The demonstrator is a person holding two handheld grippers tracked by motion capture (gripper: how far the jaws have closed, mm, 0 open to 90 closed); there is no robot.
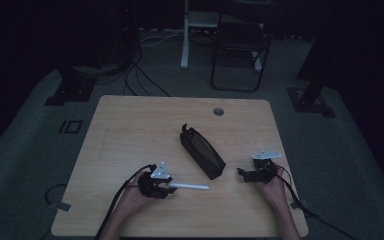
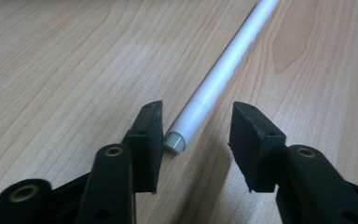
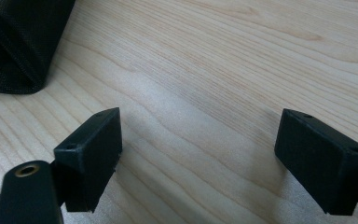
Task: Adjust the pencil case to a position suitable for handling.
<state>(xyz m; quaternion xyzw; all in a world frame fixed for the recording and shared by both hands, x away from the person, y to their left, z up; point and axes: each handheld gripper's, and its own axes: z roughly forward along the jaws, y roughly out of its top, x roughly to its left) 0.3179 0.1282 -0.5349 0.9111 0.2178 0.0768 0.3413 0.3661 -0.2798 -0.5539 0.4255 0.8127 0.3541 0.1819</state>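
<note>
A: Where's the white pen (image 2: 219, 74) right now?

B: Lying flat on the wooden table (image 1: 130, 125), just in front of the black mesh pencil case (image 1: 203, 151), nearer the person's edge. Its grey capped end sits between the jaws of the left gripper (image 2: 196, 135), and the barrel runs away from them toward the near end of the case.

A: Is it gripped?

B: Not yet, by the look of it. The jaws are part open; one pad is close beside the cap, perhaps touching it, while the other stands off with bare wood between.

A: How will it handle?

B: I'd judge it light, stiff and smooth, a round barrel that could roll or squirt out of flat pads. The very tip is a poor hold; a little further along the barrel, past the cap seam, would keep it from pivoting.

A: And the other hand?

B: The right gripper (image 3: 198, 154) rests on the table to the right of the pencil case's near end, jaws wide and holding nothing, with a corner of the mesh showing beyond them. The case looks soft and floppy.
</note>
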